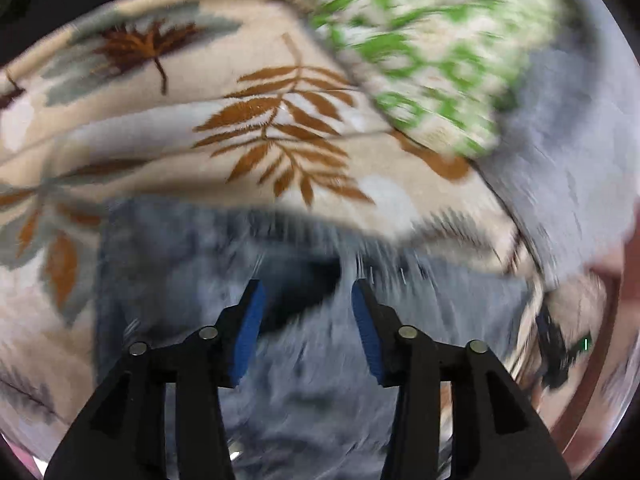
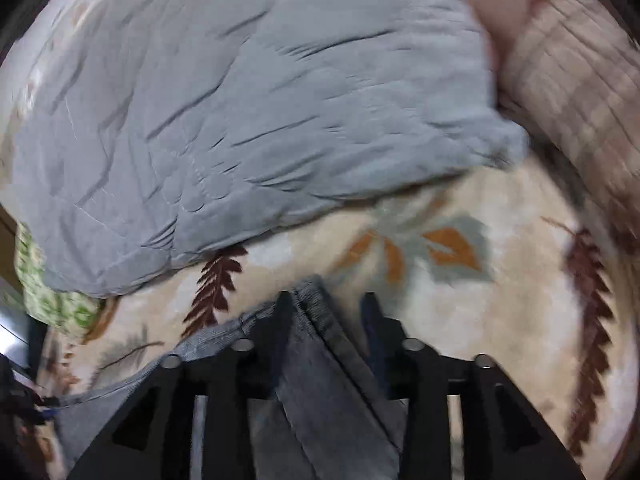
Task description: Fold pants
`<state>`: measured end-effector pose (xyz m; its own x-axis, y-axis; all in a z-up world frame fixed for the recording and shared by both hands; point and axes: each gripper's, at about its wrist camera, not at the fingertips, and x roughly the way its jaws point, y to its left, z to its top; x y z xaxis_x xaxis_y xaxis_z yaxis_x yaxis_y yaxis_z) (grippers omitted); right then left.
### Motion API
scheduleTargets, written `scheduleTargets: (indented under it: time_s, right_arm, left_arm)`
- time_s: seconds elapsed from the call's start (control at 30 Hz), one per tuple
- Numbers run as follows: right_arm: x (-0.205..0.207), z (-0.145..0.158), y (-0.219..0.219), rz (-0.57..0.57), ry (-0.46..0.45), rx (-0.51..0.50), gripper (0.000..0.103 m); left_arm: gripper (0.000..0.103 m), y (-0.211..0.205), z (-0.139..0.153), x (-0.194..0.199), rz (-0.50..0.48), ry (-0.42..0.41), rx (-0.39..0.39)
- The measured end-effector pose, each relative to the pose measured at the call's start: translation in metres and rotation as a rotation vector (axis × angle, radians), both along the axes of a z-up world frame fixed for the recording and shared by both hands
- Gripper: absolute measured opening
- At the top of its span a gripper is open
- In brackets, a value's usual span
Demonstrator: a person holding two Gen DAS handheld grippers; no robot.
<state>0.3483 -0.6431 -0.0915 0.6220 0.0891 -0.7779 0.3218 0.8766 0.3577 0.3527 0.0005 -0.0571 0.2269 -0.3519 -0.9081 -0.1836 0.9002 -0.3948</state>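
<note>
1. Left gripper (image 1: 306, 320): the blue pads (image 1: 248, 336) stand partly open with a clear gap between them. The pants (image 1: 312, 380) lie beneath and in front of the tips, but no fabric is visibly pinched. A dark fold or opening in the denim sits in the gap. Judgement: this hand is between grips, poised over the cloth rather than holding it.

2. Right gripper (image 2: 326, 312): jaws about half open. A folded, seamed edge of the pants (image 2: 320, 380) runs up between the fingers and rests along the left finger (image 2: 282, 320); the right finger stands clear of it. Whether any pressure remains on the fabric I cannot tell; it reads as loose.

3. Position of the pants: grey-blue denim, bunched directly below both grippers, on the leaf-patterned blanket (image 1: 260, 128) toward its near edge. In the right view one edge trails off to the left.

4. Surroundings: a grey quilt (image 2: 240, 120) lies heaped across the far part of the blanket, with a green-and-white patterned cloth (image 1: 420, 52) at its end. Both are clear of the pants.

5. Assessment: the fold is at an early or middle stage; the cloth is still rumpled. Both views are motion-blurred, so fine contact cannot be confirmed.
</note>
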Motion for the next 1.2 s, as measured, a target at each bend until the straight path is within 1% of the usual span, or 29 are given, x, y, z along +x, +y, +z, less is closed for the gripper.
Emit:
scheduleTargets:
  time_s: [0.03, 0.07, 0.1, 0.13, 0.2, 0.23, 0.27, 0.3, 0.33, 0.37, 0.43, 0.47, 0.5, 0.53, 0.57, 0.63, 0.67, 0.7, 0.73, 0.77, 0.87, 0.93, 0.97, 1.0, 1.03, 1.07, 1.1, 1.13, 1.2]
  right_arm:
    - [-0.013, -0.002, -0.007, 0.000, 0.006, 0.032, 0.054]
    - [-0.029, -0.007, -0.014, -0.002, 0.012, 0.065, 0.056]
    - [-0.041, -0.011, -0.018, 0.000, 0.015, 0.099, 0.057]
    - [-0.050, -0.017, -0.021, 0.003, 0.022, 0.141, 0.058]
    - [-0.063, -0.031, -0.016, 0.012, 0.036, 0.207, 0.058]
    - [-0.065, -0.035, -0.012, 0.023, 0.045, 0.210, 0.058]
    - [-0.065, -0.038, -0.005, 0.023, 0.063, 0.166, 0.058]
    - [-0.064, -0.035, 0.003, 0.026, 0.057, 0.107, 0.058]
    - [-0.061, -0.030, 0.007, 0.034, 0.052, 0.072, 0.040]
    - [-0.054, -0.021, 0.011, 0.058, 0.045, 0.050, 0.006]
    - [-0.045, 0.007, 0.012, 0.058, -0.022, -0.021, 0.004]
    - [-0.039, 0.025, 0.007, 0.045, -0.064, -0.056, 0.000]
    - [-0.033, 0.036, 0.000, 0.016, -0.080, -0.076, 0.000]
    - [-0.026, 0.040, -0.008, -0.013, -0.069, -0.094, 0.000]
    - [-0.021, 0.038, -0.013, -0.022, -0.050, -0.097, 0.000]
    - [-0.014, 0.021, -0.020, -0.033, 0.026, -0.064, 0.001]
    - [-0.019, 0.013, -0.022, -0.022, 0.018, -0.006, 0.007]
    - [-0.024, 0.004, -0.024, -0.003, 0.016, 0.065, 0.007]
    - [-0.031, -0.002, -0.025, -0.009, 0.029, 0.088, 0.015]
    - [-0.039, -0.010, -0.022, -0.024, 0.042, 0.102, 0.027]
    - [-0.064, -0.021, -0.018, -0.075, 0.028, 0.127, 0.044]
    - [-0.078, -0.029, -0.007, -0.094, 0.008, 0.176, 0.050]
    - [-0.079, -0.033, -0.002, -0.092, 0.005, 0.175, 0.051]
    - [-0.080, -0.031, 0.006, -0.094, 0.003, 0.146, 0.053]
    - [-0.079, -0.028, 0.019, -0.085, 0.008, 0.096, 0.053]
    - [-0.076, -0.024, 0.025, -0.063, 0.013, 0.082, 0.046]
    - [-0.072, -0.022, 0.034, -0.037, 0.021, 0.059, 0.035]
    - [-0.066, -0.019, 0.043, -0.005, 0.034, 0.026, 0.016]
    - [-0.061, -0.007, 0.052, 0.017, 0.023, -0.032, 0.016]
  left_arm:
    - [0.059, 0.005, 0.006, -0.013, -0.013, -0.033, 0.001]
    - [0.069, 0.012, 0.013, -0.029, -0.025, -0.072, 0.006]
    - [0.073, 0.021, 0.016, -0.047, -0.032, -0.108, 0.026]
    - [0.073, 0.028, 0.016, -0.060, -0.033, -0.125, 0.044]
    - [0.074, 0.035, 0.007, -0.082, -0.061, -0.117, 0.039]
    - [0.073, 0.029, 0.001, -0.090, -0.073, -0.092, 0.046]
    - [0.073, 0.027, -0.005, -0.097, -0.080, -0.068, 0.061]
    - [0.073, 0.025, -0.012, -0.104, -0.090, -0.050, 0.076]
    - [0.073, 0.021, -0.017, -0.109, -0.102, -0.041, 0.087]
    - [0.073, 0.019, -0.019, -0.113, -0.114, -0.038, 0.100]
    - [0.073, 0.012, -0.017, -0.115, -0.135, -0.060, 0.144]
    - [0.073, 0.010, -0.016, -0.115, -0.139, -0.070, 0.164]
    - [0.073, 0.010, -0.016, -0.111, -0.138, -0.072, 0.177]
    - [0.073, 0.009, -0.019, -0.107, -0.135, -0.068, 0.174]
    - [0.073, 0.008, -0.023, -0.104, -0.128, -0.058, 0.167]
    - [0.073, 0.006, -0.034, -0.102, -0.115, -0.028, 0.172]
    - [0.073, 0.005, -0.034, -0.102, -0.116, -0.035, 0.176]
    - [0.073, 0.003, -0.032, -0.103, -0.123, -0.048, 0.178]
    - [0.073, 0.003, -0.030, -0.105, -0.128, -0.052, 0.174]
    - [0.073, 0.002, -0.030, -0.105, -0.131, -0.052, 0.167]
    - [0.073, 0.001, -0.030, -0.108, -0.126, -0.046, 0.157]
    - [0.075, 0.002, -0.029, -0.111, -0.123, -0.048, 0.154]
    - [0.075, 0.002, -0.029, -0.113, -0.123, -0.051, 0.154]
    - [0.075, 0.002, -0.030, -0.116, -0.122, -0.055, 0.156]
    - [0.075, 0.001, -0.029, -0.119, -0.125, -0.061, 0.163]
    - [0.075, 0.000, -0.029, -0.120, -0.130, -0.064, 0.171]
    - [0.075, -0.003, -0.029, -0.122, -0.137, -0.061, 0.187]
    - [0.075, -0.003, -0.028, -0.123, -0.140, -0.056, 0.194]
    - [0.075, -0.005, -0.025, -0.123, -0.145, -0.043, 0.208]
